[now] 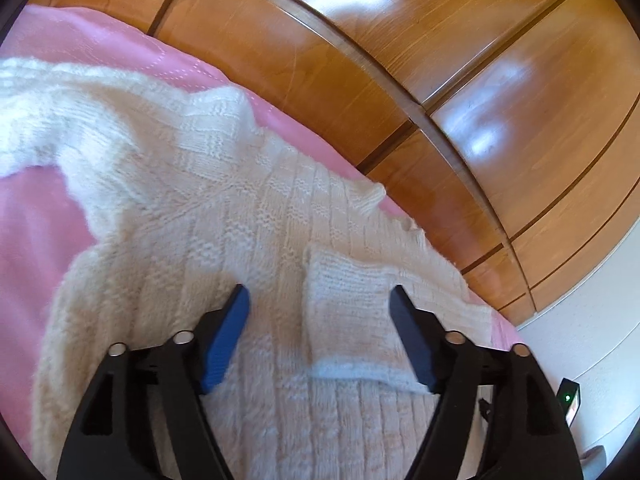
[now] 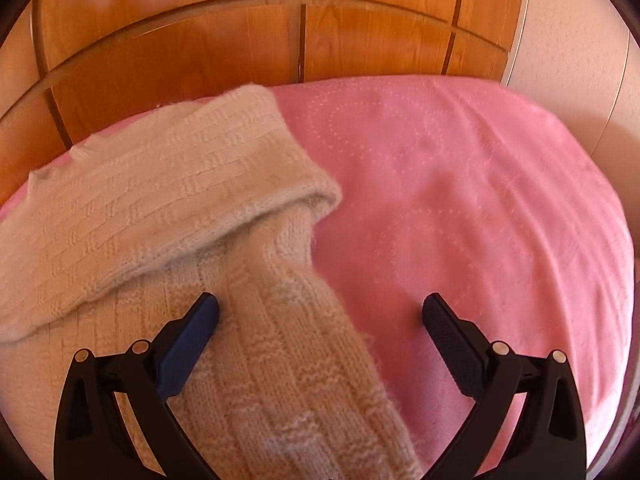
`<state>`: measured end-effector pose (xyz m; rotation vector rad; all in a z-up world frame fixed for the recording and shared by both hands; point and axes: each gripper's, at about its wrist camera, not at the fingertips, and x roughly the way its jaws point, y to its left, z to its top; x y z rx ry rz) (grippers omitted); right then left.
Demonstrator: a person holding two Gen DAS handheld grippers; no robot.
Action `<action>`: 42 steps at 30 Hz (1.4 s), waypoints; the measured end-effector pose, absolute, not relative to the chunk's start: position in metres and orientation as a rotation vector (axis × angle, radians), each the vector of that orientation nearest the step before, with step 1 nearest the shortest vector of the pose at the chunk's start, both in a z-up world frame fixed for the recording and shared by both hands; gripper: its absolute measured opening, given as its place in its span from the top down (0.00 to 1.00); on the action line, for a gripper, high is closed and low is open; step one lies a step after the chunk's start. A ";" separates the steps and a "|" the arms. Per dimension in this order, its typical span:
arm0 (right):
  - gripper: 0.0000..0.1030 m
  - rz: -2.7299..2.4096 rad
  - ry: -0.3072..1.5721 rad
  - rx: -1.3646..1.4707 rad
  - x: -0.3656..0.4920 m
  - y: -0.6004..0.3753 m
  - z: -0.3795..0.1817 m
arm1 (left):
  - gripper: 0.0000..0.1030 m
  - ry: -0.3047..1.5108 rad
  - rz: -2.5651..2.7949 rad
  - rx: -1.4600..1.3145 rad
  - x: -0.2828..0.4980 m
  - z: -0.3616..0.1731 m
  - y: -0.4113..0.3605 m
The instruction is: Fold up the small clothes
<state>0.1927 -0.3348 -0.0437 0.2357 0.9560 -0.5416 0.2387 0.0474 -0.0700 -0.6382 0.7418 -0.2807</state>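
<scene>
A cream knitted sweater [image 1: 224,208] lies spread on a pink bedspread [image 1: 36,216], close to the far edge of the bed. In the left wrist view, one sleeve [image 1: 352,320] is folded across the body of the garment, its cuff edge lying near the middle of the knit. The opposite sleeve extends to the far left over the bedspread.

In the right wrist view, the sweater [image 2: 120,208] occupies the left part of the picture. A sleeve [image 2: 296,360] runs from the shoulder area toward the near edge, and the body panel is folded over its upper end.

The left gripper [image 1: 320,294] hovers over the folded sleeve with its fingers spread; nothing is pinched between them. The right gripper [image 2: 320,306] also has its fingers spread. Its left finger [image 2: 192,344] sits over the sleeve and its right finger over bare bedspread [image 2: 460,200]; neither presses on fabric.

Wooden wardrobe doors [image 1: 400,80] stand just beyond the bed. A white wall [image 1: 592,320] adjoins them at the right, with a small device showing a green light [image 1: 567,398] near it.
</scene>
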 end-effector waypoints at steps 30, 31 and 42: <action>0.02 -0.532 0.945 0.264 0.186 -0.348 -0.044 | 0.93 0.513 0.427 -1.306 0.154 -0.092 0.390; 0.02 -0.532 0.945 0.265 0.186 -0.348 -0.044 | 0.93 0.512 0.431 -1.287 0.155 -0.086 0.388; 0.02 -0.526 0.942 0.277 0.187 -0.351 -0.044 | 0.93 0.478 0.064 -0.748 0.223 0.036 0.237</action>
